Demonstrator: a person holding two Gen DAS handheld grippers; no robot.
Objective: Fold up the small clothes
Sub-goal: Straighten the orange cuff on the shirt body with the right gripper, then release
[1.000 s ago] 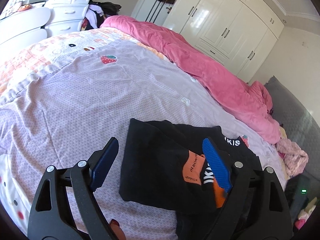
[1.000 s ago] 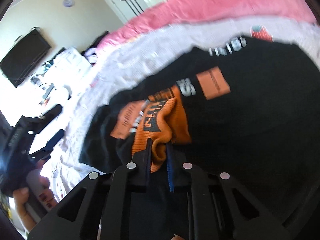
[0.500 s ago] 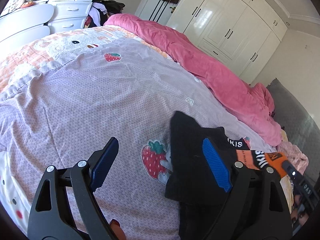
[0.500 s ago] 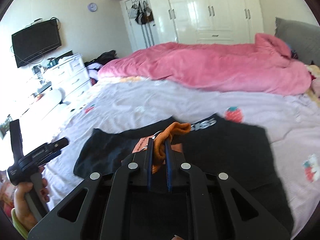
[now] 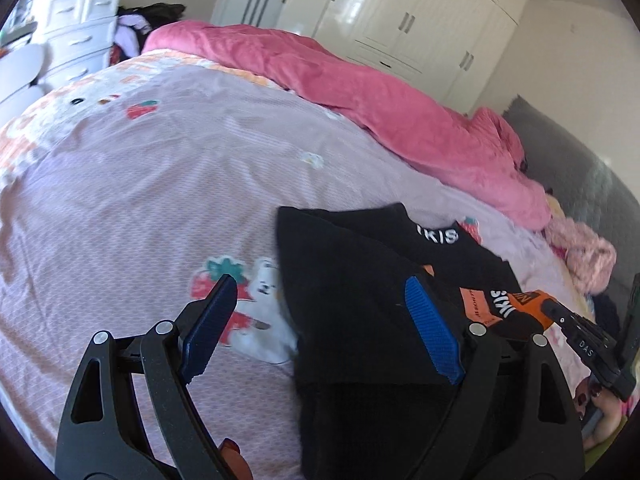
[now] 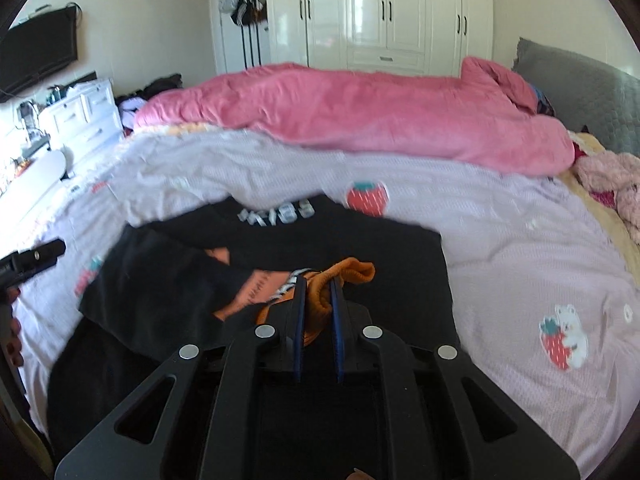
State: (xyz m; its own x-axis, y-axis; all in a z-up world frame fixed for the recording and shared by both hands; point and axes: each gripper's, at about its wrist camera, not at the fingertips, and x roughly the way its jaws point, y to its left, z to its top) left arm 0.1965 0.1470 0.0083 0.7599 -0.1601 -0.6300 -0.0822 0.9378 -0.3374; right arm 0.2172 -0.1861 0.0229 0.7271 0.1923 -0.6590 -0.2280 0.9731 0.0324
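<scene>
Right gripper (image 6: 318, 280) clamps the black garment's (image 6: 360, 248) orange cuff (image 6: 352, 274); collar faces the pink quilt (image 6: 360, 116). Left gripper (image 5: 320, 300) spread apart, empty.

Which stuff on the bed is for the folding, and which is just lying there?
For the folding:
- black garment
- its orange cuff, pinched by the right gripper
- left gripper, open, holding nothing

Just lying about:
- pink duvet
- fluffy pink clothes
- grey pillow
- lilac strawberry bedsheet
</scene>
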